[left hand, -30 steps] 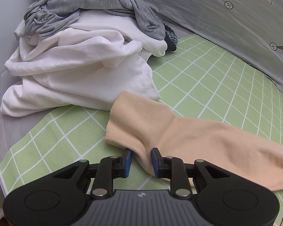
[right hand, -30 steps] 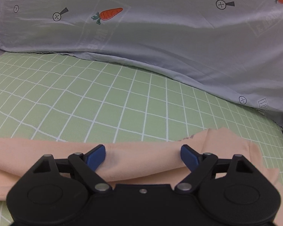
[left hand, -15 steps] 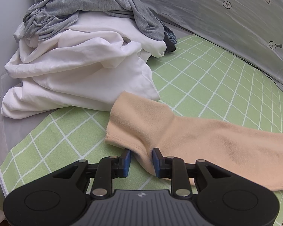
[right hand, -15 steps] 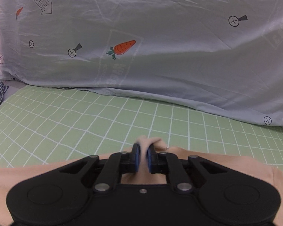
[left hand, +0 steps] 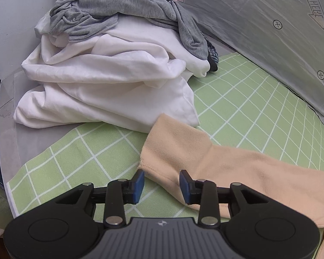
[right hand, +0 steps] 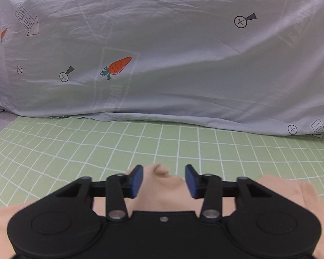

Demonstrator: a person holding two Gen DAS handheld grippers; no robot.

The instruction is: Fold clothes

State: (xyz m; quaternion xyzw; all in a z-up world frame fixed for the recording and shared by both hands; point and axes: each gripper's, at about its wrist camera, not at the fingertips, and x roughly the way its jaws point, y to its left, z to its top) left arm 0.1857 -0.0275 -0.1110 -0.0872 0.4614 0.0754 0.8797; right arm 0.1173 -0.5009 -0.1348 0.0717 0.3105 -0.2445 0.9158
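Ahead of both our claws hangs the largest thing, a pale grey sheet (right hand: 183,54) printed with carrots, arrows and small crossed circles, which rises like a backdrop beyond the far edge of the working surface; from the left claw it runs up the right side. Under us spreads the green mat (left hand: 248,108) with its white grid, reaching from just below the fingers out to the foot of that sheet. Forward and to the left of our left claw sits a heap of laundry: a crumpled white garment (left hand: 110,90) at the bottom, with a grey garment (left hand: 110,8) draped over its top, and a dark checked piece (left hand: 212,57) poking out at the heap's right end, against the sheet. The peach garment (left hand: 237,168) lies flat on the mat, its near hem running between the fingers of the left gripper (left hand: 161,186) and stretching away to the right of it; its far corner touches the white garment's lower edge. That claw is spread, the blue pads standing apart on either side of the hem with a gap to the left pad, the right pad close against the cloth. Our right gripper (right hand: 163,183) is likewise spread, and a small raised pucker of the same peach cloth stands between its pads, not pinched by either.
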